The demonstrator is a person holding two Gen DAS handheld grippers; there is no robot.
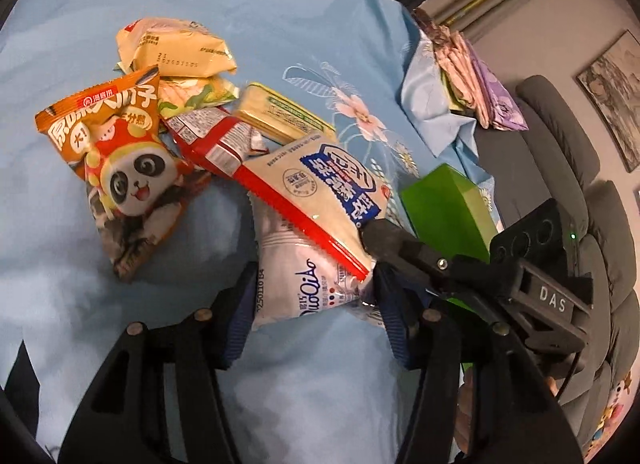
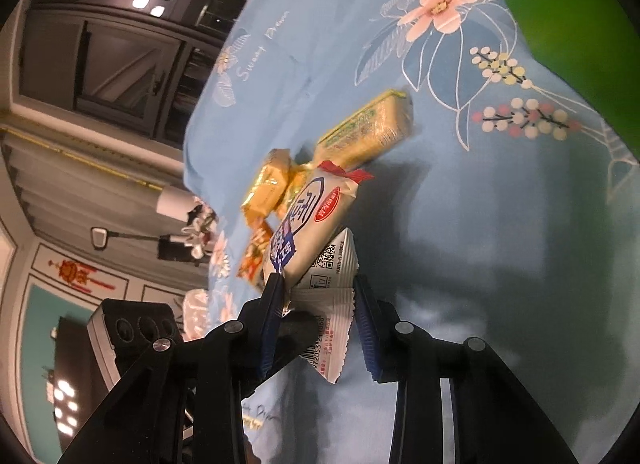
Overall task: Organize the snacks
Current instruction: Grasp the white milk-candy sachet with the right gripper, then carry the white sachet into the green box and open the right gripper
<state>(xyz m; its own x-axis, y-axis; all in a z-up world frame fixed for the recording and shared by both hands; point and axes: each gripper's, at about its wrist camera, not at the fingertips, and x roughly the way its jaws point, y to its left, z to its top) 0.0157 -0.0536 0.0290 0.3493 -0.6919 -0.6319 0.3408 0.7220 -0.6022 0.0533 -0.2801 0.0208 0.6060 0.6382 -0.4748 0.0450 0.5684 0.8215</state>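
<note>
1. The snacks lie in a loose heap on a light blue floral bedsheet, which covers a soft, bed-like surface; the heap sits well in from the sheet's far edge.
2. The left gripper has its jaws apart around a white QiaoQiao-lettered pouch, one blue pad at each side of the pouch; I cannot tell whether the pads touch it.
3. A white packet with a red serrated edge and blue label lies across the top of that pouch.
4. The right gripper reaches in from the right of the left wrist view, its jaws apart; the white pouch's crimped end lies between them, and the left pad touches the red-edged packet.
5. To the left of these lies an orange panda-print bag, with a red wrapper beside it.
6. Beyond them are pale yellow packets and a yellow wrapped block.
7. A green box stands near the sheet's right edge.
8. Folded clothes are piled farther along that edge.
</note>
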